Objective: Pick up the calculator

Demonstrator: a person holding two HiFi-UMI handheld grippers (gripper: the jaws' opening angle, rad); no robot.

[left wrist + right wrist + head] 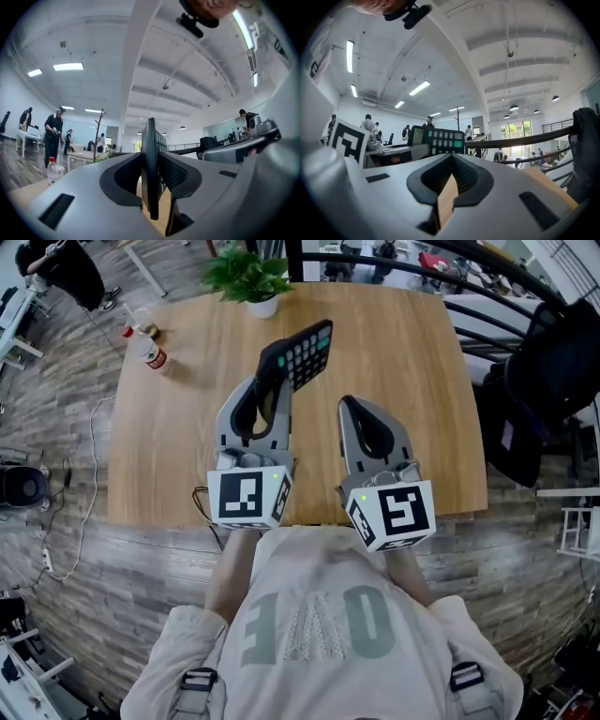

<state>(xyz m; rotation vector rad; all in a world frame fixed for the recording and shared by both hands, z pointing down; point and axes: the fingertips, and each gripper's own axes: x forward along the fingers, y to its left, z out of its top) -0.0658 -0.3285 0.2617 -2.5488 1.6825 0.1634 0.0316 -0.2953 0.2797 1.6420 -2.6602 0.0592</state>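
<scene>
The black calculator [298,353], with grey and green keys, is lifted above the wooden table [187,427] and tilted up. My left gripper [273,371] is shut on its near end. The left gripper view has the calculator [151,154] edge-on, clamped between the two pads of the left gripper [152,187], with the room's ceiling behind it. My right gripper [348,405] hovers to the right of it, shut and empty. From the right gripper view, the calculator's key face [437,140] shows to the left beyond the closed tips of the right gripper [451,157].
A potted plant [248,279] stands at the table's far edge and a clear bottle with a red label [145,349] at its far left. A dark chair with a bag [548,381] sits to the right. A cable [89,484] runs over the floor at the left.
</scene>
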